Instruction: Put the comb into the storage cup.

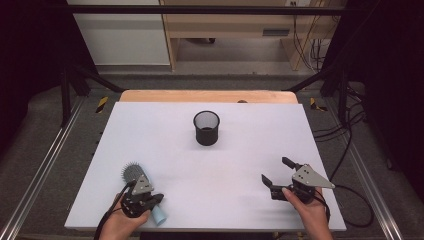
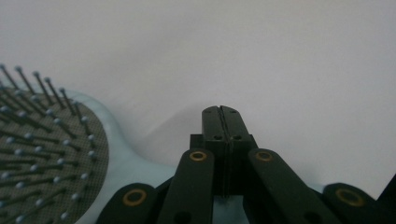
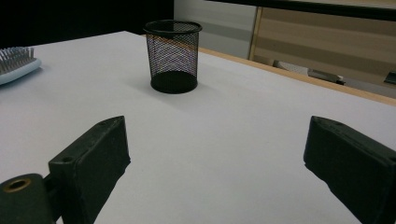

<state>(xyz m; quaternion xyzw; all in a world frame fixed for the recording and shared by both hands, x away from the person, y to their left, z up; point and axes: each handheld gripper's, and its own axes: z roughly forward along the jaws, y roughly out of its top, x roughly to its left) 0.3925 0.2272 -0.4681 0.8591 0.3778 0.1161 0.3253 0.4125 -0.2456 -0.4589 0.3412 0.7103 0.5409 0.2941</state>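
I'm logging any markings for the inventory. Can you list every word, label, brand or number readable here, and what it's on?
None can be read.
The hairbrush, mesh cup and both grippers, left and right, show no lettering.
A small plate on the cabinet behind the table may be a label, but it is too small and blurred to read.

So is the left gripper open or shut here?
Shut. In the left gripper view the left gripper's two black jaws meet flush with nothing between them, beside the blue hairbrush lying bristles-up on the table.
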